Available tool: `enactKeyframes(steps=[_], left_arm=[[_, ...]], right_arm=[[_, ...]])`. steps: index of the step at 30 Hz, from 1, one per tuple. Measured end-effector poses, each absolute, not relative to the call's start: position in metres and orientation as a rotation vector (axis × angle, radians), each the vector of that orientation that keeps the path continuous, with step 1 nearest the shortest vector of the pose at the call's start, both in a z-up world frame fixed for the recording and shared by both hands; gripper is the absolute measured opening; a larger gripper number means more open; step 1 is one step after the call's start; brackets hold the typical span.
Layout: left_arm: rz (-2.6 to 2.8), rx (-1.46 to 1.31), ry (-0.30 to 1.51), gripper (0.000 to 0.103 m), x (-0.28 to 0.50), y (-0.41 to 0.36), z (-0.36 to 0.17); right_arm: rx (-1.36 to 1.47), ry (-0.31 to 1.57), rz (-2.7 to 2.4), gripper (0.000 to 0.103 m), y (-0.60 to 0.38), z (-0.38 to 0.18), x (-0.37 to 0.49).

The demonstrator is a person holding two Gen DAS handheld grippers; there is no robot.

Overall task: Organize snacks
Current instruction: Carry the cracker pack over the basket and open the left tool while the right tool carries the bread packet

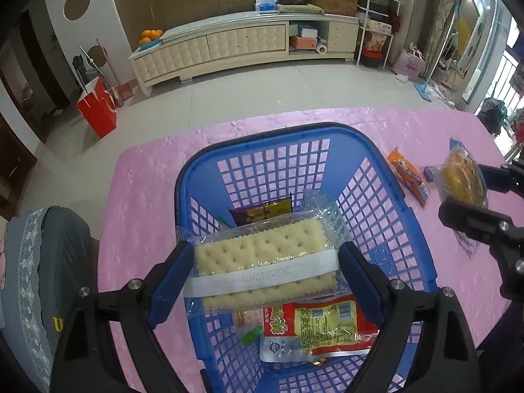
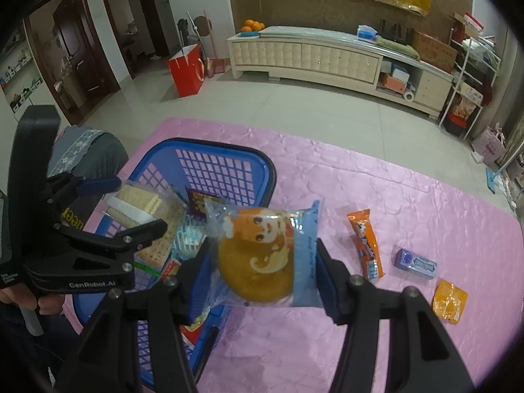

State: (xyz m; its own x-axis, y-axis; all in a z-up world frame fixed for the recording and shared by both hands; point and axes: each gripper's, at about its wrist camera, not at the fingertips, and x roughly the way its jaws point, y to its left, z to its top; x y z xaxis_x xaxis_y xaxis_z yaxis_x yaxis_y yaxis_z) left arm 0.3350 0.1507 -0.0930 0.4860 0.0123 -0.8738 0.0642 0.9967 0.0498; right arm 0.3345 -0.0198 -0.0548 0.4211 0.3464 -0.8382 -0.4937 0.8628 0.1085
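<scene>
My left gripper [image 1: 265, 262] is shut on a clear pack of crackers [image 1: 262, 258] and holds it over the blue plastic basket [image 1: 262, 140]; this gripper also shows in the right wrist view [image 2: 137, 206]. In the basket lie a red and yellow snack bag [image 1: 324, 327] and a dark purple packet [image 1: 262, 213]. My right gripper [image 2: 262, 268] is shut on a wrapped round cake [image 2: 258, 255], held above the table just right of the basket [image 2: 209, 150]; it also shows in the left wrist view [image 1: 471, 193].
On the pink tablecloth [image 2: 393, 196] lie an orange snack stick [image 2: 366, 245], a purple gum box [image 2: 416, 262] and a small orange packet [image 2: 448, 299]. A grey chair [image 1: 46, 262] stands at the table's left side. A cabinet [image 1: 242, 46] stands behind across the floor.
</scene>
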Motion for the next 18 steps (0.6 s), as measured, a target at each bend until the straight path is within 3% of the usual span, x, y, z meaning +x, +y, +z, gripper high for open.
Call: enactKeyframes(steps=[11,14,18], left_arm=[[0.017,0.038,1.008,0.089,0.337,0.166,-0.088],[-0.008,0.004,1.010,0.101,0.337,0.171,-0.090],[-0.033,0.013,0.992,0.102,0.334,0.169,-0.086]], right_arm=[[-0.166,0.996,0.517,0.062,-0.025,-0.050,0.335],[-0.174,0.994,0.518,0.062,-0.024,-0.050,0.334],[-0.180,0.995,0.520,0.062,-0.020,-0.051,0.333]])
